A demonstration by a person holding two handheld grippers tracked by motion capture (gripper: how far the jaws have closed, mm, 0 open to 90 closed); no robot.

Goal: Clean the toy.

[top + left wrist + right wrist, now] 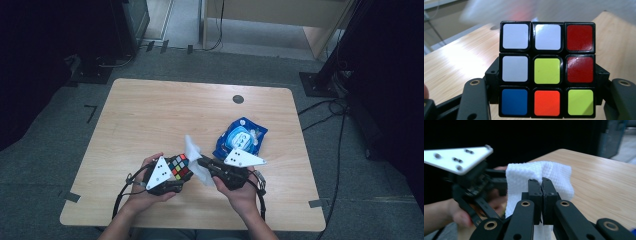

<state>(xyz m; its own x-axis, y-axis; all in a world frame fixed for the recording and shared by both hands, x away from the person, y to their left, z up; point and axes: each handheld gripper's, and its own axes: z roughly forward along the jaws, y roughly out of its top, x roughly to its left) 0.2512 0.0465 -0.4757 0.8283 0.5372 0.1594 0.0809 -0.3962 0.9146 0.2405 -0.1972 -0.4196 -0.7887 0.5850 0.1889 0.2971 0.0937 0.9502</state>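
Pinching a white wipe [541, 173] between jaws pressed together, the right claw [541, 182] holds it off the counter [150, 115], the sheet rising above the jaw tips and hanging down behind them. In the high view this wipe [194, 150] stands up just beside the left claw [181, 172]. That left claw grips a scrambled puzzle cube [547, 68] by its two sides, the face toward its camera showing white, red, yellow, blue and orange squares. Beyond the right claw [202, 162], a blue wipe packet [240, 137] lies flat on the counter, near the far right. A small dark round cap [238, 99] sits in the countertop near its far edge.
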